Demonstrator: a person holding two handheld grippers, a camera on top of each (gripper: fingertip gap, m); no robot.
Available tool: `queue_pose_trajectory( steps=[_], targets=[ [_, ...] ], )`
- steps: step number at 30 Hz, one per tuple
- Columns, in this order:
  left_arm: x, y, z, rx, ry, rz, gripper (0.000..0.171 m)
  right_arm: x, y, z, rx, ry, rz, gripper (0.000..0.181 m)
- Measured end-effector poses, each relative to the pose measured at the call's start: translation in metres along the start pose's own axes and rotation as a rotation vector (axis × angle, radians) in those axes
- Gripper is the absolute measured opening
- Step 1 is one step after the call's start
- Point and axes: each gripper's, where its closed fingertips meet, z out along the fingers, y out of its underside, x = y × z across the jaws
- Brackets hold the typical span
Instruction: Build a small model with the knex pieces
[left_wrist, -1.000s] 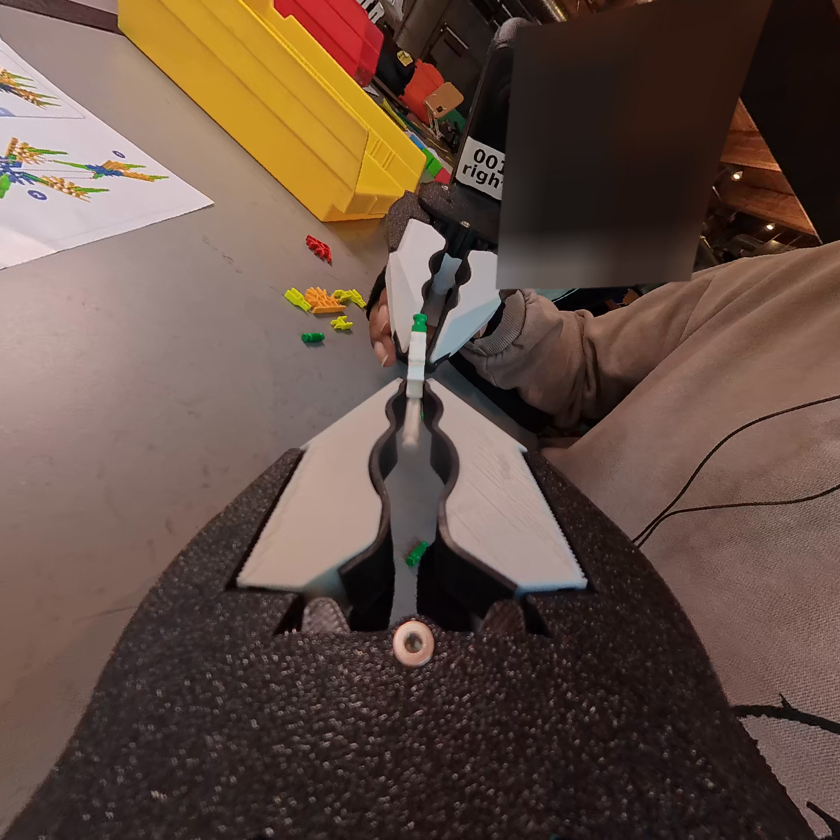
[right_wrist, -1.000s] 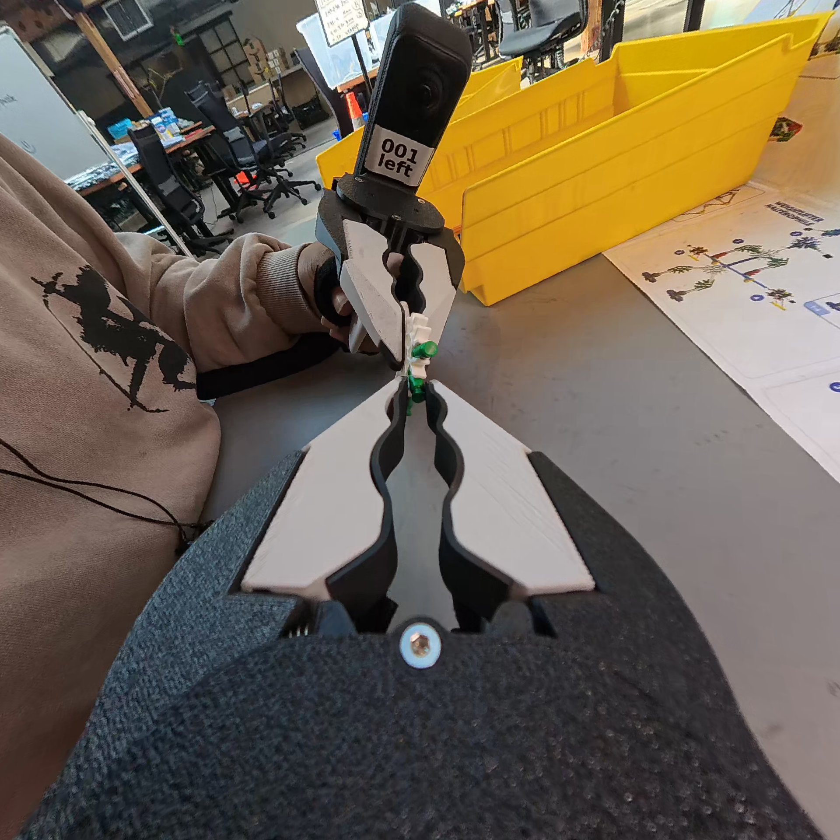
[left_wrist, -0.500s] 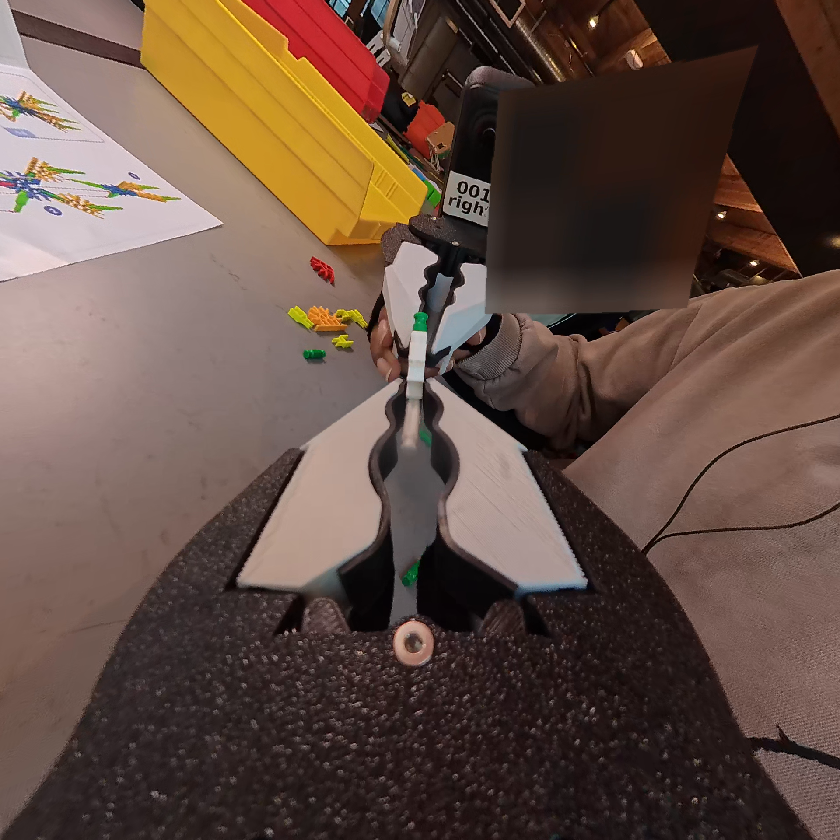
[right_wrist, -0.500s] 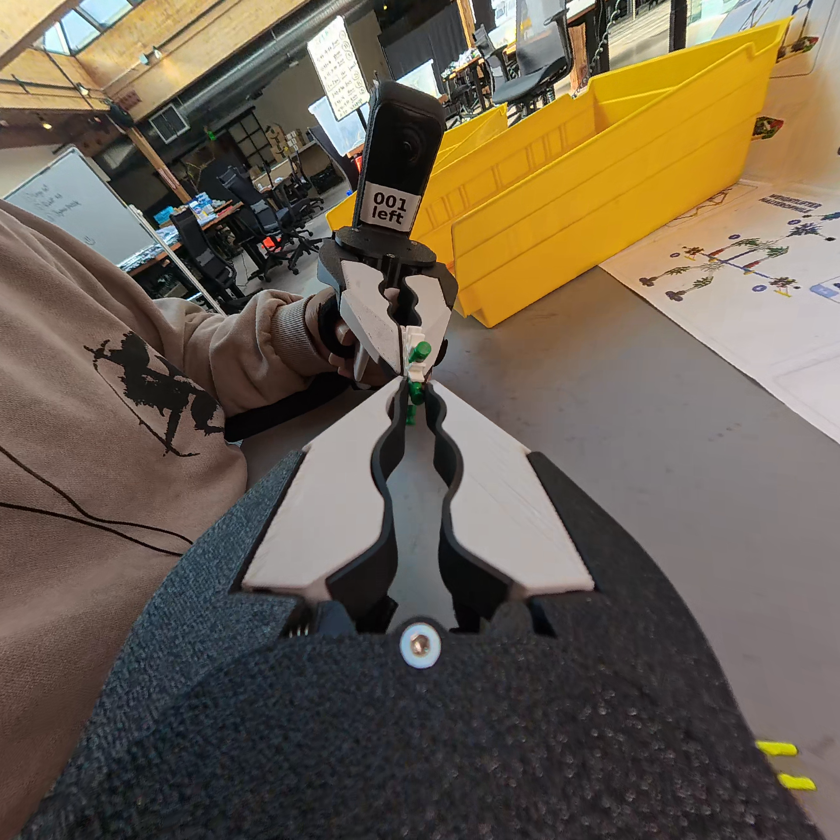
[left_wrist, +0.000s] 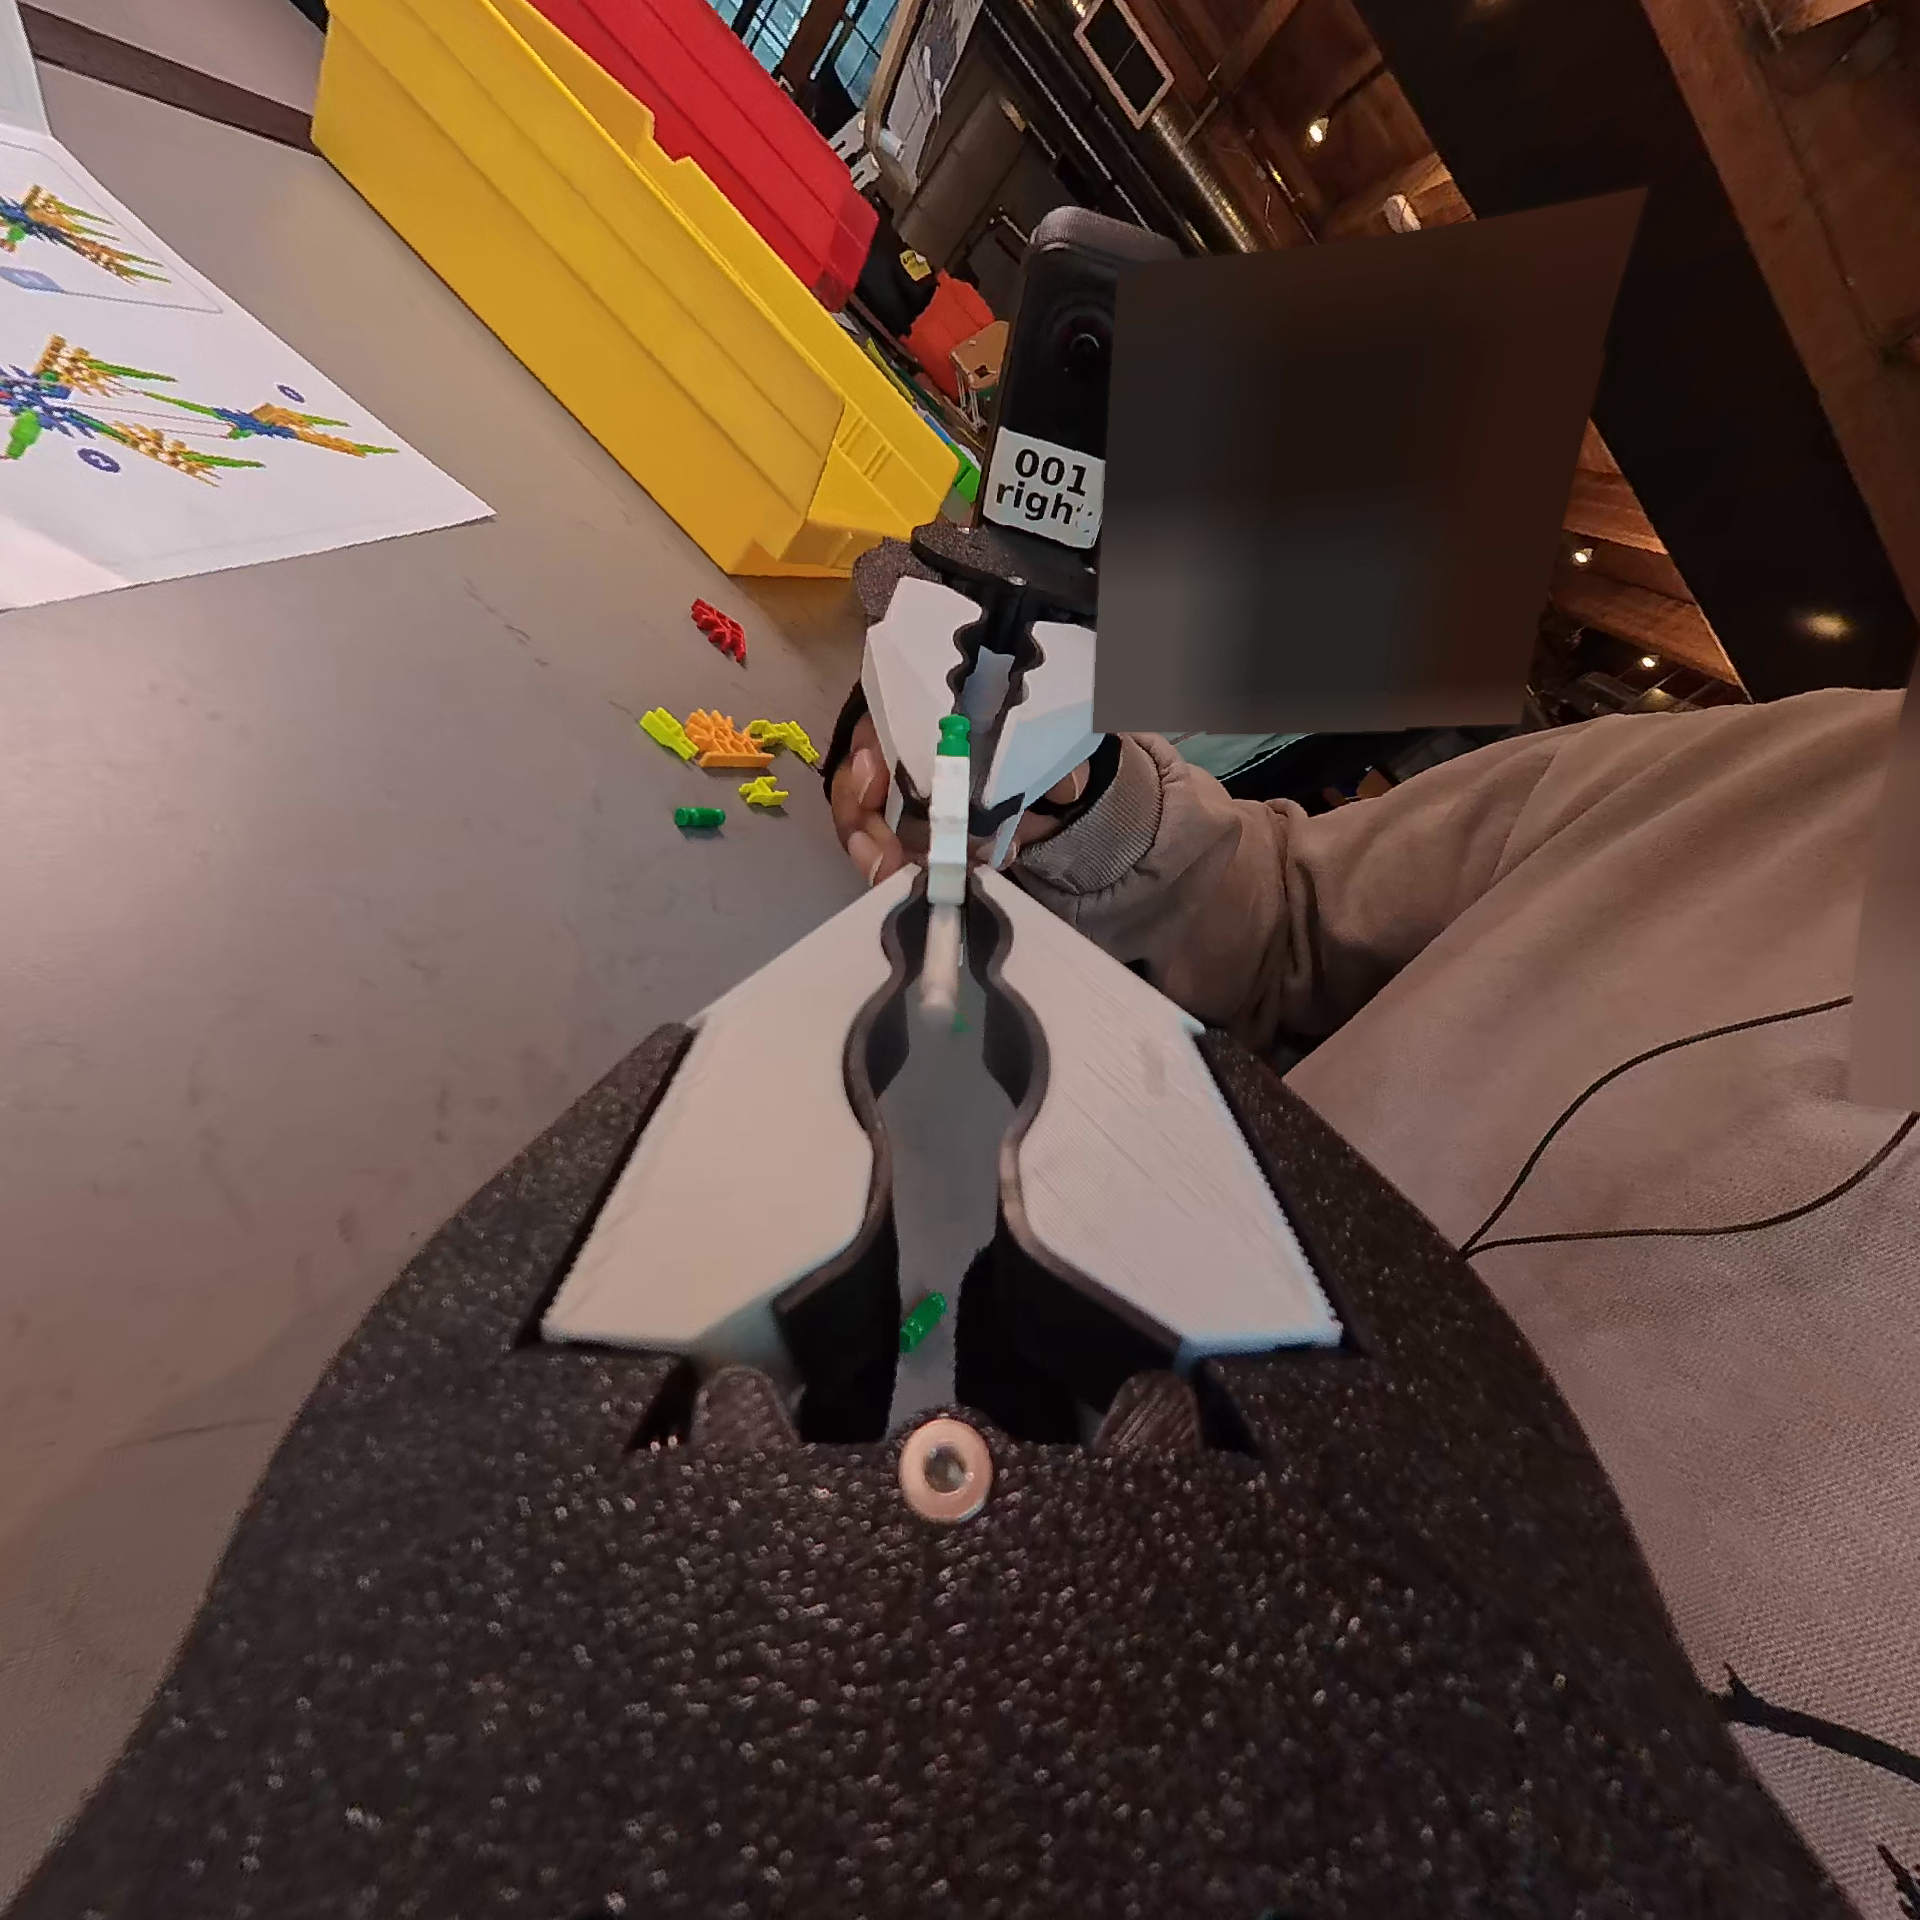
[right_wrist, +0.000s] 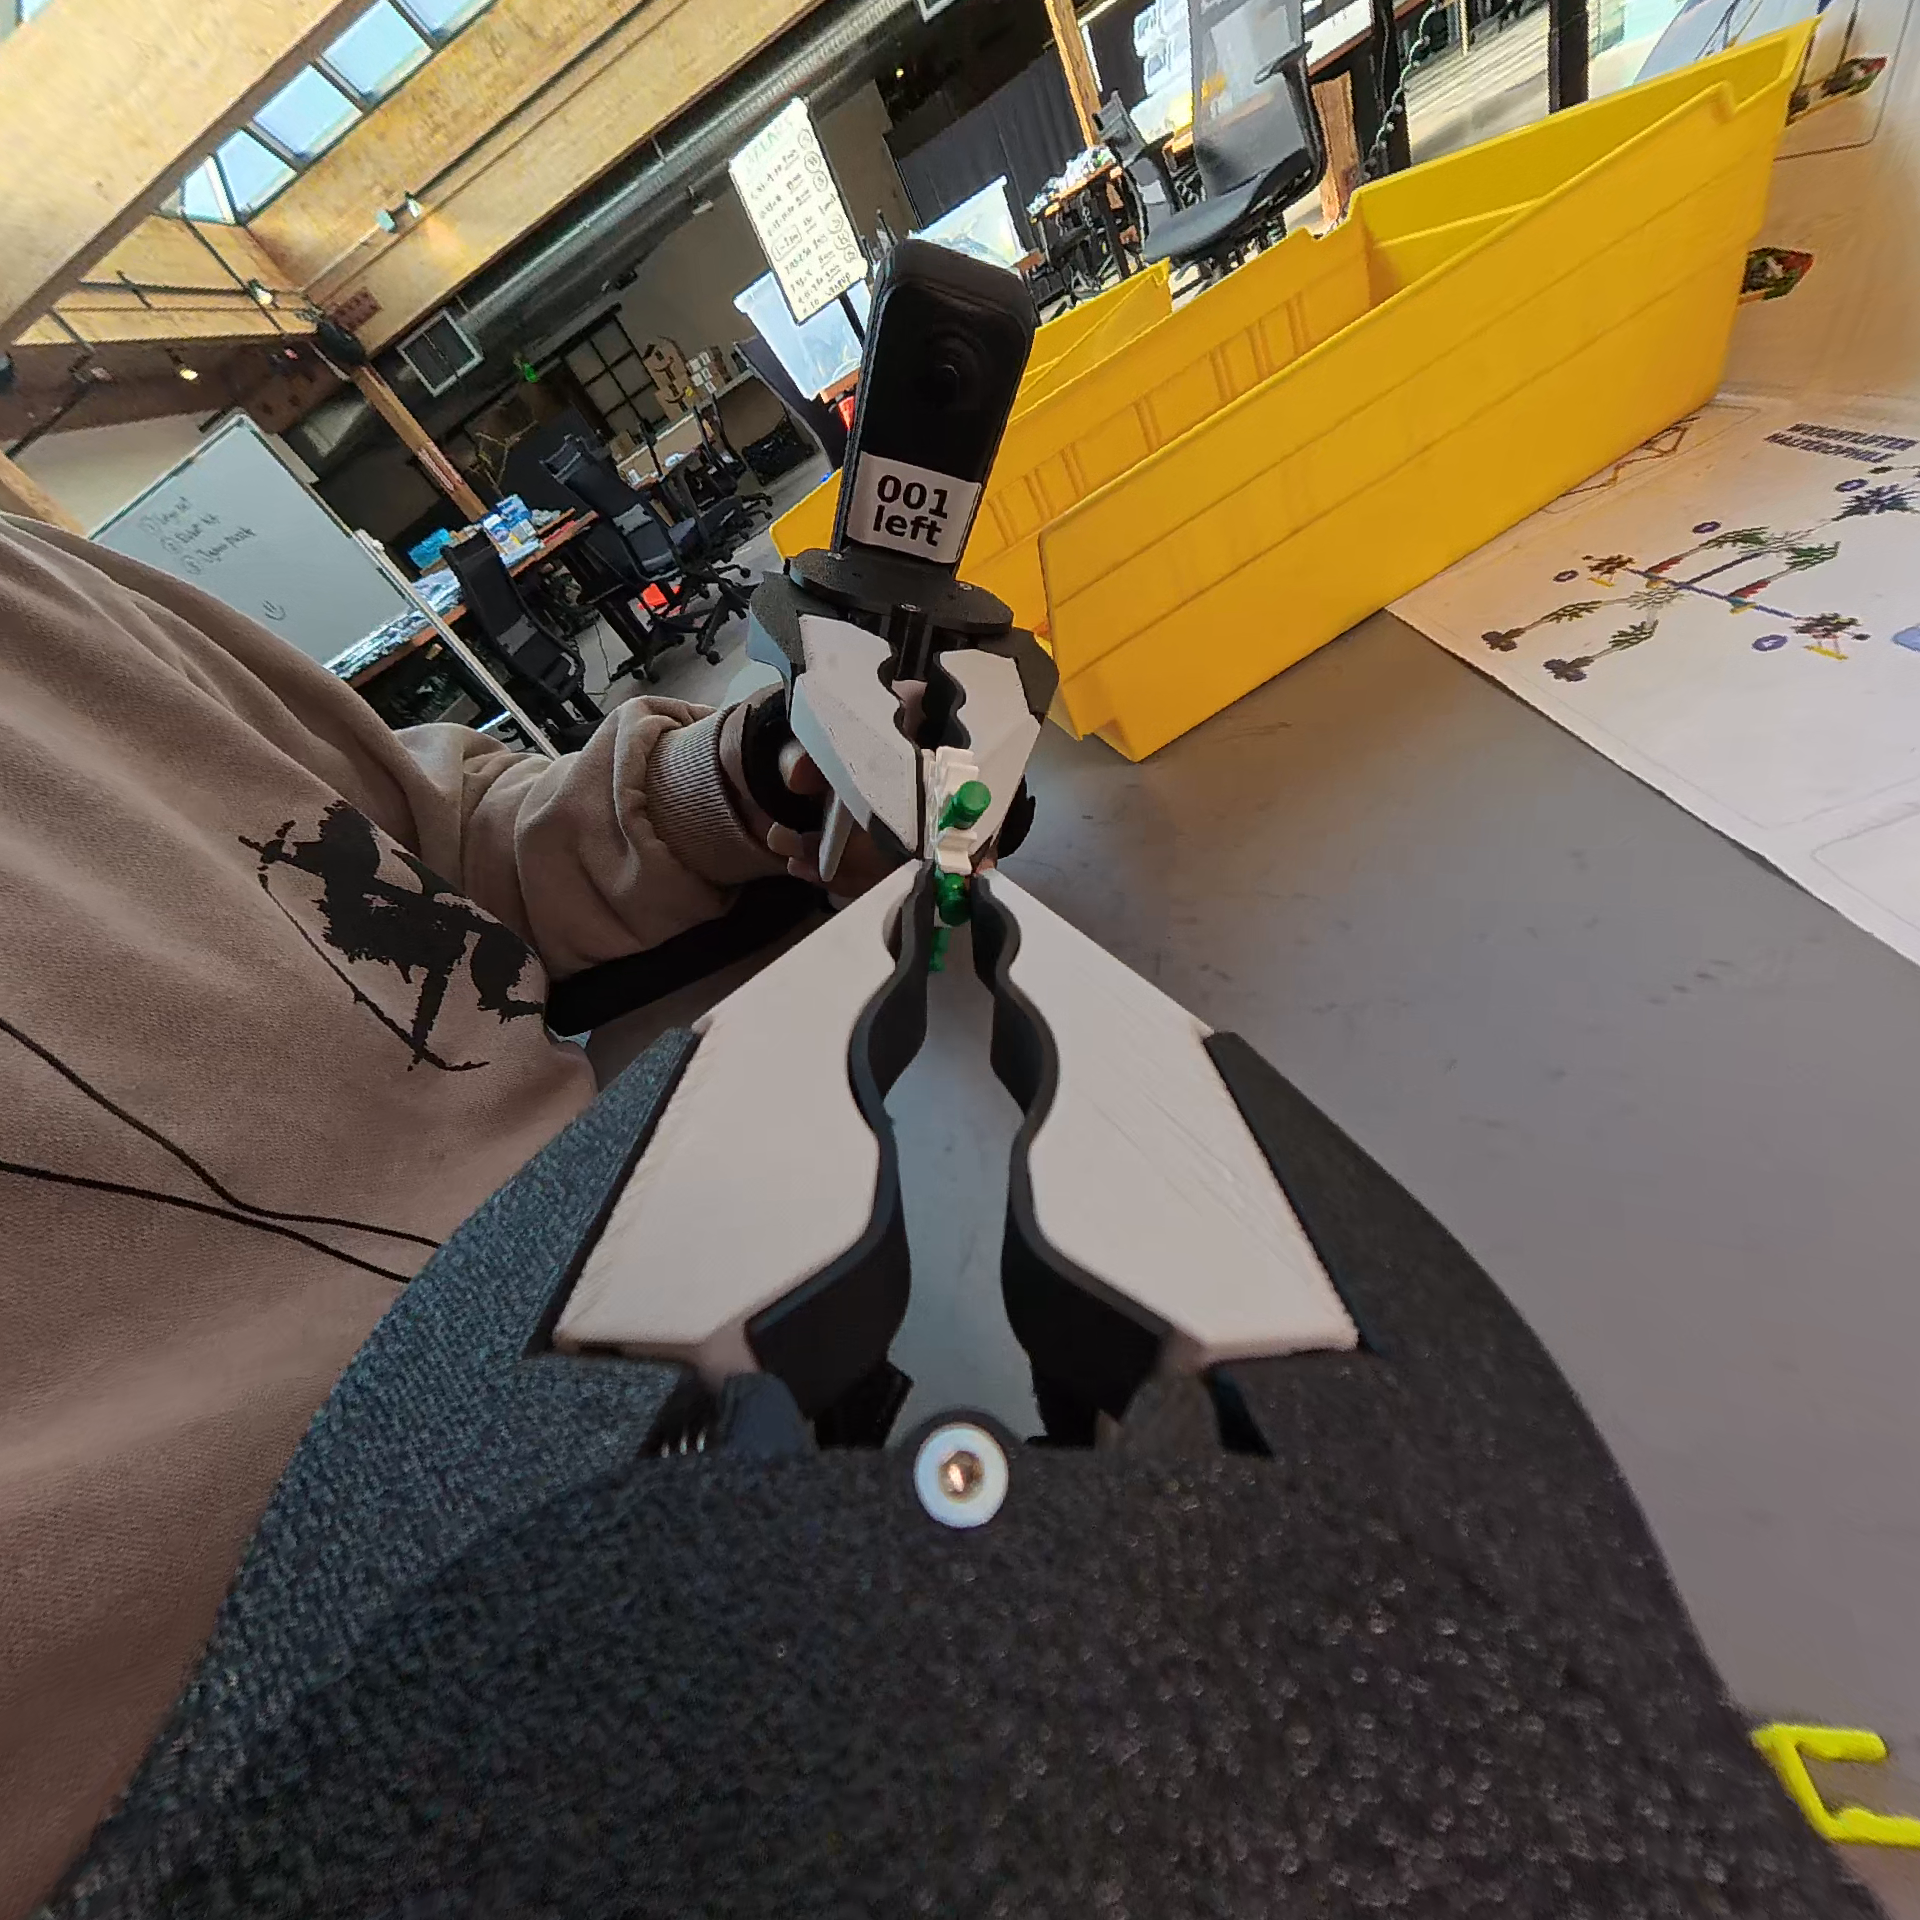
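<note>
My left gripper (left_wrist: 943, 891) and right gripper (right_wrist: 948, 883) meet tip to tip above the grey table (left_wrist: 312, 935). The left is shut on a small white connector piece (left_wrist: 948, 821) with a grey rod running back between its fingers. A green peg (left_wrist: 953, 735) sticks out of the connector's far end. The right gripper is shut on a green rod piece (right_wrist: 948, 906) that joins the white connector (right_wrist: 951, 831). A second green peg (right_wrist: 971, 800) juts out sideways. The right gripper's white fingers (left_wrist: 904, 675) show opposite in the left wrist view.
Loose small pieces lie on the table: red (left_wrist: 719, 629), an orange and yellow-green cluster (left_wrist: 727, 740), green (left_wrist: 698, 818), and green under my left gripper (left_wrist: 923, 1322). Yellow bins (right_wrist: 1351, 468) and a red bin (left_wrist: 727, 125) stand behind. A printed instruction sheet (left_wrist: 156, 447) lies flat. My two grippers' fingertips are within a few centimetres of each other.
Both grippers have tilted and lifted together, so more of the room behind shows. They stay shut on the joined pieces, still tip to tip.
</note>
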Motion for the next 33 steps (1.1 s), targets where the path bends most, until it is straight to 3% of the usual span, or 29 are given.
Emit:
queue_pose_trajectory(
  steps=[8, 14, 22, 24, 25, 27, 28, 30, 33],
  targets=[
    [-0.009, -0.008, 0.002, 0.088, -0.057, -0.036, 0.005, 0.012, -0.004, -0.002, 0.029, 0.079, 0.011, 0.005],
    [-0.024, -0.018, 0.003, 0.159, -0.226, 0.019, 0.006, 0.029, -0.011, -0.001, 0.027, 0.258, -0.076, 0.006],
    [-0.048, -0.028, 0.002, 0.124, -0.571, 0.255, 0.008, 0.052, -0.012, -0.003, 0.003, 0.614, -0.213, 0.008],
    [-0.049, -0.03, 0.004, 0.118, -0.619, 0.3, 0.008, 0.054, -0.014, -0.005, 0.006, 0.674, -0.232, 0.008],
    [-0.051, -0.032, 0.004, 0.116, -0.643, 0.318, 0.005, 0.053, -0.015, -0.004, 0.0, 0.682, -0.261, 0.0],
    [-0.061, -0.034, 0.005, 0.053, -0.768, 0.463, 0.005, 0.047, -0.015, 0.007, -0.015, 0.719, -0.317, 0.0],
    [-0.06, -0.038, 0.006, 0.068, -0.754, 0.464, 0.005, 0.046, -0.02, 0.005, -0.011, 0.741, -0.36, 0.0],
    [-0.048, -0.049, 0.005, 0.169, -0.608, 0.297, 0.005, 0.044, -0.031, 0.001, 0.042, 0.695, -0.307, 0.0],
    [-0.048, -0.049, -0.003, 0.194, -0.536, 0.192, 0.005, 0.045, -0.028, -0.007, 0.042, 0.635, -0.256, 0.0]
  ],
)
